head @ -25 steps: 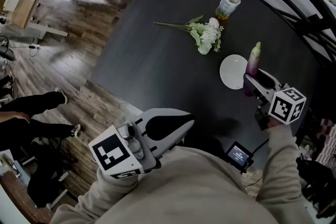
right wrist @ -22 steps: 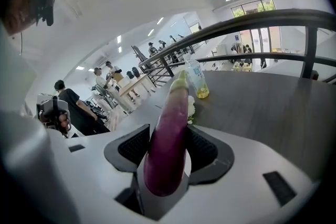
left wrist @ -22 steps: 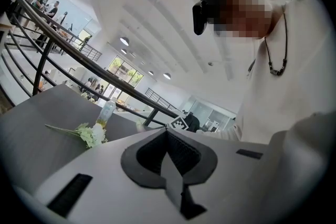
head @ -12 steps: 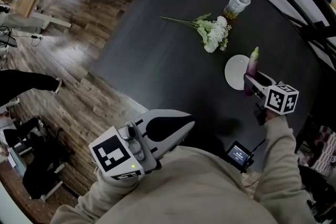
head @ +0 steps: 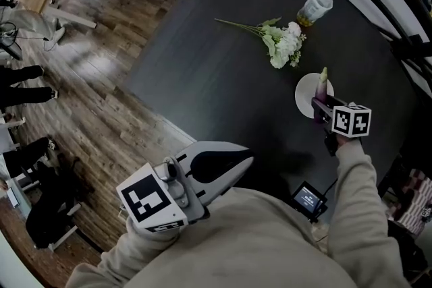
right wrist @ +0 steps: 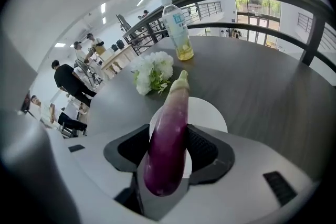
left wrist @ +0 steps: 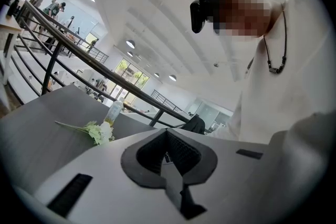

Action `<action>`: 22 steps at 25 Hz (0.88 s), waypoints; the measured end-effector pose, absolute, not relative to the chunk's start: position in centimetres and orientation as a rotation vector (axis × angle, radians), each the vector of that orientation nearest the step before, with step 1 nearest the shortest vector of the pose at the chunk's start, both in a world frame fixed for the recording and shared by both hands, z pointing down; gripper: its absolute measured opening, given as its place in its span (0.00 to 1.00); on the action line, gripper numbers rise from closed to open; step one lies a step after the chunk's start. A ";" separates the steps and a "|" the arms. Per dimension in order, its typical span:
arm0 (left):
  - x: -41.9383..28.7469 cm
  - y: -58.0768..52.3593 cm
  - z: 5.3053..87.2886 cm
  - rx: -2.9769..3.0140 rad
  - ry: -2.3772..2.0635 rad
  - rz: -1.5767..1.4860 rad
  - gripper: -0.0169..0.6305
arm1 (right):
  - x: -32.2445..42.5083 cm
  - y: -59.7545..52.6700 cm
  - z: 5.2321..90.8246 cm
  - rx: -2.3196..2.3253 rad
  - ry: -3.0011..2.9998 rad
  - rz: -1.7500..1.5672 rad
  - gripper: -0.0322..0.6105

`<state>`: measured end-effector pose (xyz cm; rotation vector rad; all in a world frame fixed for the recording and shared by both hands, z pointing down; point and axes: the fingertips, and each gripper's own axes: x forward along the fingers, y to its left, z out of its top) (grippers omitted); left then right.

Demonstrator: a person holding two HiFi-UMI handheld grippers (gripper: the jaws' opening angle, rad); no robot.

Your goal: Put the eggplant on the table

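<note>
The right claw (right wrist: 168, 150) is clamped on the eggplant (right wrist: 169, 134), with both ribbed pads pressing the lower, thicker part of the purple body. The eggplant projects forward out of the jaws; its pale green stem end points away from the claw towards the bouquet of white flowers (head: 284, 48). In the head view, the eggplant lies over the right part of the round white plate (head: 303, 92) on the dark bench (head: 216, 77). It cannot be determined whether the eggplant touches the plate. The right claw is angled steeply downward, with its marker cube facing the head camera. The bouquet lies flat on the bench beyond the plate, stems pointing left. A clear plastic bottle (head: 316, 7), holding a little yellowish liquid, stands just behind the blooms. The left claw (left wrist: 168, 153) is closed with nothing between its jaws: the pads meet at the centre line. It is held close to the person's torso, near level, above the near edge of the bench and well apart from the plate. A small lit screen (head: 309, 199) sits at the bench's near edge, beneath the right forearm.
</note>
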<state>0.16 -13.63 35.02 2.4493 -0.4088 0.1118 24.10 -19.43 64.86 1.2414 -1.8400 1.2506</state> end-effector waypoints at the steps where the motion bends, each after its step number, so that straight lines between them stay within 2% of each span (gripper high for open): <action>1: 0.1 -13.6 35.1 2.442 -0.411 0.115 0.03 | 24.1 -19.4 65.2 1.235 -1.830 1.250 0.41; 22: -0.2 -13.5 35.6 2.470 -0.423 0.133 0.03 | 23.6 -19.6 68.1 1.176 -1.730 1.166 0.41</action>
